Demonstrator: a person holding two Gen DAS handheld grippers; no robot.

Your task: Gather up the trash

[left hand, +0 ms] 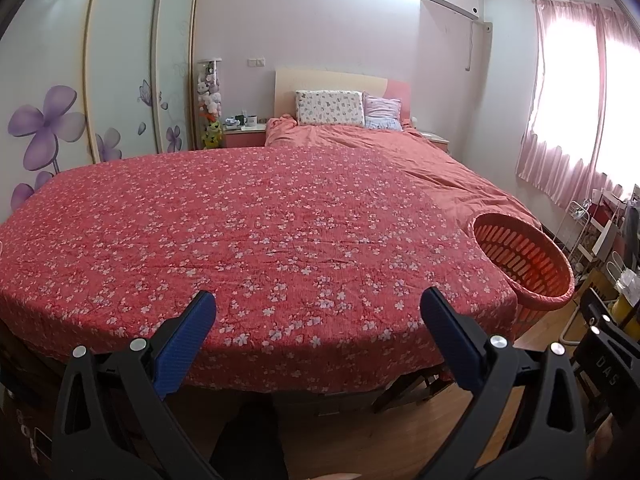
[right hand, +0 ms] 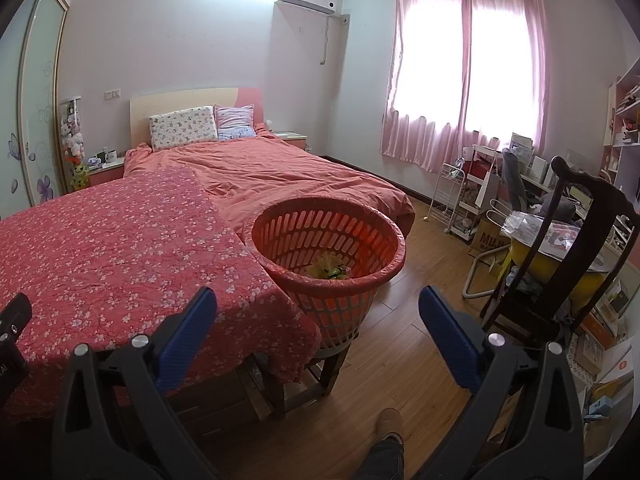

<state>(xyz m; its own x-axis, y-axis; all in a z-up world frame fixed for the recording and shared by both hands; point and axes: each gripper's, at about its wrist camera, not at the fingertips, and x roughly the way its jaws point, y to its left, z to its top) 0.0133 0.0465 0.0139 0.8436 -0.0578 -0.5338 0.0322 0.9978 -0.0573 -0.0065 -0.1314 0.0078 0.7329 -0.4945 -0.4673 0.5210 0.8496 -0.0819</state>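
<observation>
A red slatted plastic basket (right hand: 376, 240) stands on a low stool at the right corner of a table draped in a red flowered cloth (right hand: 120, 240). Yellow-green crumpled trash (right hand: 330, 270) lies at the basket's bottom. My right gripper (right hand: 318, 308) hangs open just in front of the basket, nothing between its blue pads. In the left wrist view the basket (left hand: 528, 256) sits at the far right, past the cloth (left hand: 260, 240). My left gripper (left hand: 318, 308) is open over the cloth's near edge and holds nothing. No loose trash shows on the cloth.
Behind the table a bed (right hand: 288, 172) with a salmon quilt and two pillows runs to the wall. A dark wooden chair (right hand: 560, 248), a white wire rack (right hand: 452, 200) and a cluttered desk fill the right side. A wardrobe with purple flowers (left hand: 48, 128) lines the left. A person's shoe (right hand: 390, 426) is on the wood floor.
</observation>
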